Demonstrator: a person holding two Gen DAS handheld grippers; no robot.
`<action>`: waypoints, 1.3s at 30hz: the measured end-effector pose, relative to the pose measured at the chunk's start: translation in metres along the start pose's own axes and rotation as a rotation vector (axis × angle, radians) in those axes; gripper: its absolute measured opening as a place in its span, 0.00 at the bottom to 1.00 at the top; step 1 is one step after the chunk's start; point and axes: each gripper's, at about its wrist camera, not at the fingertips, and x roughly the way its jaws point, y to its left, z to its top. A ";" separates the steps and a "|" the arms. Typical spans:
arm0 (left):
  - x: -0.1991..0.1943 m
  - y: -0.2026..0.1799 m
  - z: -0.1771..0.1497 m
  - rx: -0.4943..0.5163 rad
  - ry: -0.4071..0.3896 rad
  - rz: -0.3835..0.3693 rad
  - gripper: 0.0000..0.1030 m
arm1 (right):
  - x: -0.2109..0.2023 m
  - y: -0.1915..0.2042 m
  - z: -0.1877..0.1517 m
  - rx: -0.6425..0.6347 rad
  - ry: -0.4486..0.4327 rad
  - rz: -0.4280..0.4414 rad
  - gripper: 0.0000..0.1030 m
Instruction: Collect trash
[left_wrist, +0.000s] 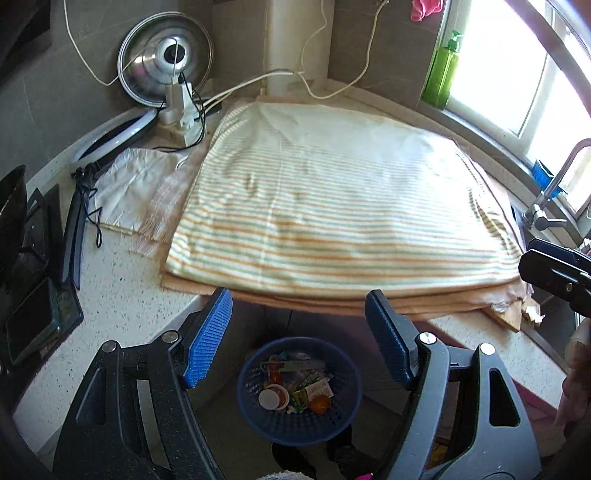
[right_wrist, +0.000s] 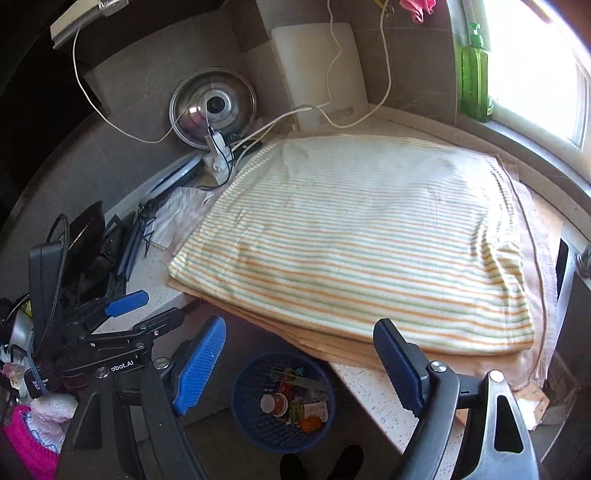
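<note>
A blue mesh basket (left_wrist: 299, 424) stands on the floor below the counter edge and holds several pieces of trash: wrappers, a small cup with a white lid (left_wrist: 269, 398), an orange piece. It also shows in the right wrist view (right_wrist: 282, 432). My left gripper (left_wrist: 299, 336) is open and empty, above the basket at the counter's front edge. My right gripper (right_wrist: 299, 365) is open and empty, also above the basket. The left gripper shows in the right wrist view (right_wrist: 125, 302) at the left. No loose trash shows on the striped cloth (left_wrist: 332, 206).
The striped cloth (right_wrist: 354, 251) covers most of the speckled counter (left_wrist: 122, 295). A pot lid (left_wrist: 166, 59), a power strip with cables (left_wrist: 177, 118) and a white cloth (left_wrist: 136, 188) lie at the back left. A green soap bottle (left_wrist: 443, 70) and a tap (left_wrist: 550, 199) stand at the right.
</note>
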 end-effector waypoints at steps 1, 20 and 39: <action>-0.003 -0.004 0.006 0.003 -0.015 -0.002 0.75 | -0.003 -0.002 0.004 0.000 -0.013 0.004 0.83; -0.042 -0.071 0.073 -0.008 -0.198 -0.022 0.99 | -0.050 -0.051 0.052 0.017 -0.205 0.013 1.00; -0.052 -0.085 0.077 -0.009 -0.214 -0.026 0.99 | -0.060 -0.071 0.054 0.027 -0.217 0.042 1.00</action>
